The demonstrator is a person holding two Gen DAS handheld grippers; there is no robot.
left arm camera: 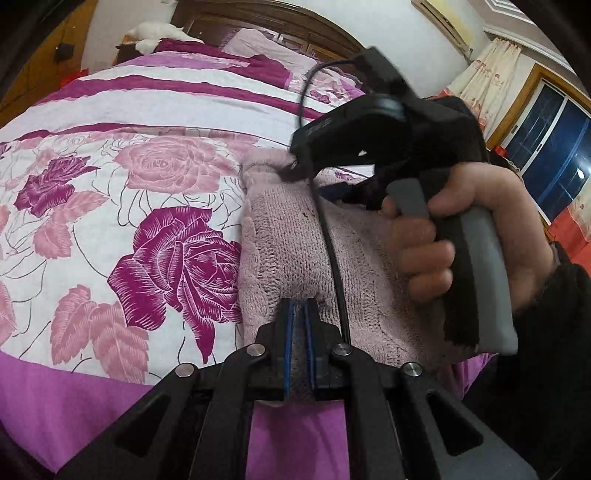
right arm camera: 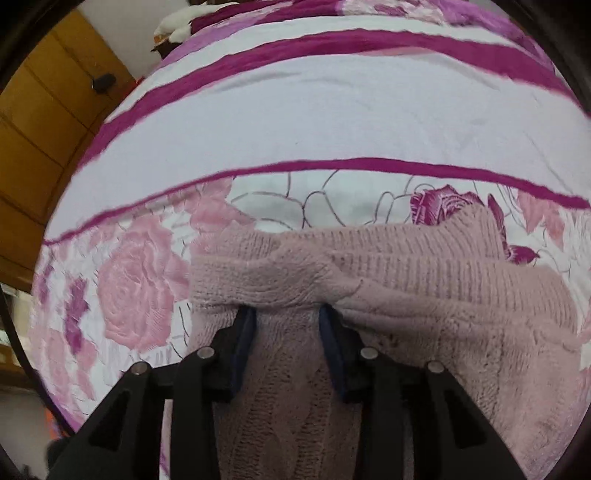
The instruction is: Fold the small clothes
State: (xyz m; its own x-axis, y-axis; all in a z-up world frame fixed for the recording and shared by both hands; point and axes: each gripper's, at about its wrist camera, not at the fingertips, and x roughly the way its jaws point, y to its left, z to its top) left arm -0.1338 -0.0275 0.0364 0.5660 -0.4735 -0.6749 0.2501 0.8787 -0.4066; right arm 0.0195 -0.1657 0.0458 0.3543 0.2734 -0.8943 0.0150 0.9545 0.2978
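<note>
A small pale pink knitted sweater [left arm camera: 295, 243] lies on a bed with a rose-patterned cover [left arm camera: 129, 192]. My left gripper [left arm camera: 299, 306] is shut on the sweater's near edge, its blue-padded jaws pinching the knit. In the left wrist view my right gripper [left arm camera: 295, 166] reaches down onto the sweater's far end, held by a bare hand [left arm camera: 461, 236]. In the right wrist view the right gripper [right arm camera: 286, 314] has a thick fold of the sweater [right arm camera: 406, 280] bunched between its jaws, which stand partly apart around the cloth.
The bed cover [right arm camera: 295, 110] has white and magenta stripes further back. A wooden headboard [left arm camera: 258, 18] and pillow [left arm camera: 258, 44] are at the far end. A window [left arm camera: 546, 147] with curtains is on the right, a wooden door [right arm camera: 44, 129] on the left.
</note>
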